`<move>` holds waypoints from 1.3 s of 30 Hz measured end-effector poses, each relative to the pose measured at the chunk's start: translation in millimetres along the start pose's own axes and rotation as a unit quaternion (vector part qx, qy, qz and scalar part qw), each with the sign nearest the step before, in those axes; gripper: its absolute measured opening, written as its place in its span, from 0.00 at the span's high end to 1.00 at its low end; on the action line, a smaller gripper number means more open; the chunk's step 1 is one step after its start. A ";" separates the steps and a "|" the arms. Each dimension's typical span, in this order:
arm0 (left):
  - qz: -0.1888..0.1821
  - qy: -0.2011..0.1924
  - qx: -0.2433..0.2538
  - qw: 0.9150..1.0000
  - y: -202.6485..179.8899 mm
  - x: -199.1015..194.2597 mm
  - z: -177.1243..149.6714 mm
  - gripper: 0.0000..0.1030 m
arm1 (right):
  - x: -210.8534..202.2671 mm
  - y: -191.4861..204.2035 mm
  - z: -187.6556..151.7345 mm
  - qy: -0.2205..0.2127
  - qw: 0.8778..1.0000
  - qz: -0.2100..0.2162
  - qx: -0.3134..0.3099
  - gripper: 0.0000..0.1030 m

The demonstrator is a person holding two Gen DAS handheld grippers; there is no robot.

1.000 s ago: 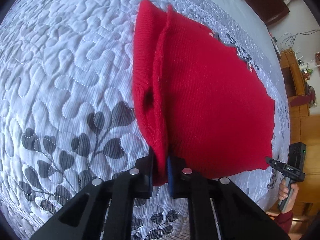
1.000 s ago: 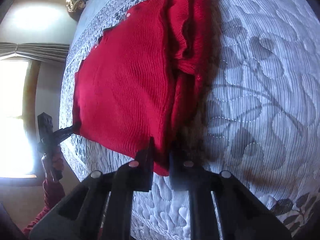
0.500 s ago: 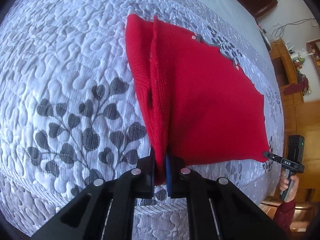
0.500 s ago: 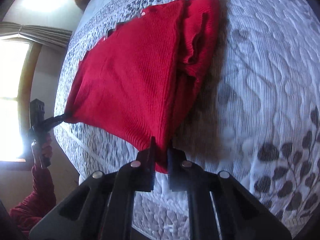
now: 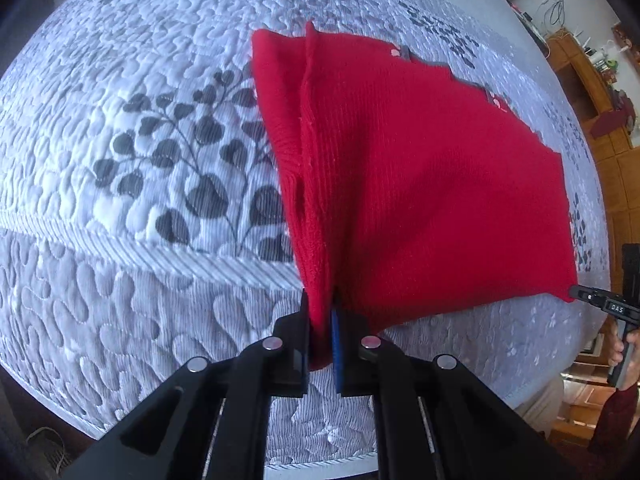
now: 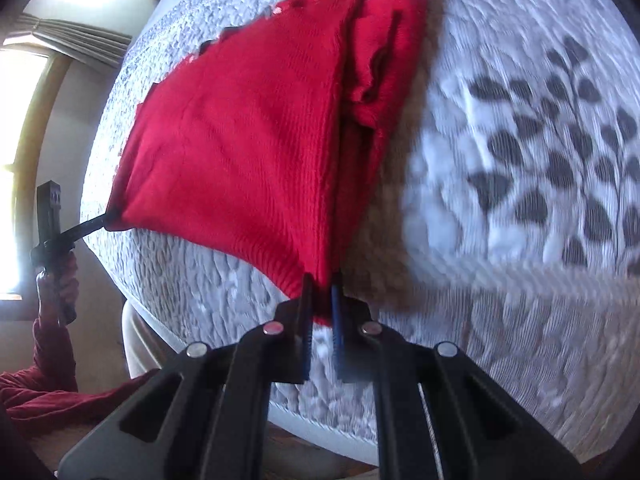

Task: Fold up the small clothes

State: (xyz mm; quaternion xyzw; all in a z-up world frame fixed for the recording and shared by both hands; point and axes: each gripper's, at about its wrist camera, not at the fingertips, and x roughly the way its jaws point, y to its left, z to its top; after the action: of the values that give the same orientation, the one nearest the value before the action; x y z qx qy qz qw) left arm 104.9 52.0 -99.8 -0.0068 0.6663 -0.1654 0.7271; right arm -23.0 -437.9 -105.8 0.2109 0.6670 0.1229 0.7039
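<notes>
- I had my left gripper (image 5: pixel 320 320) clenched on one near corner of the red knit garment (image 5: pixel 420 184), and my right gripper (image 6: pixel 322 300) clenched on the other — each pinching several layers at once.
- The garment sat stretched between the two grips, its near edge raised off the quilted bedspread (image 5: pixel 140 160) while its far part lay on the bed.
- I judged the paired hold was meant to keep that edge taut — so the cloth could be drawn without bunching.
- A loose fold (image 6: pixel 384 64) hung slack along my right side.
</notes>
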 end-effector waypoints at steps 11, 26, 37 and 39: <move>0.048 -0.045 0.011 0.998 5.4 -13.4 34.5 0.41 | -34.9 -2.8 35.3 -0.073 0.997 0.003 -0.011 0.39; 0.018 -0.044 -0.029 0.998 37.6 41.0 163.5 0.47 | 3.5 -45.0 193.6 -0.053 0.998 0.017 0.040 0.23; 0.047 -0.072 -0.002 0.996 14.6 40.7 170.7 0.88 | -6.7 -59.8 193.1 -0.068 0.996 0.005 0.059 0.87; 0.053 -0.073 -0.003 0.996 17.3 49.5 169.1 0.88 | 1.5 -67.9 192.0 -0.071 0.995 -0.004 0.067 0.88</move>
State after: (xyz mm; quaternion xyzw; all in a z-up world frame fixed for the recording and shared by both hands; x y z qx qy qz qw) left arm 275.9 20.4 -132.7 0.0142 0.6118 -0.1232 0.7813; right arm 159.9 -522.6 -134.3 0.2631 0.6233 0.0597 0.7340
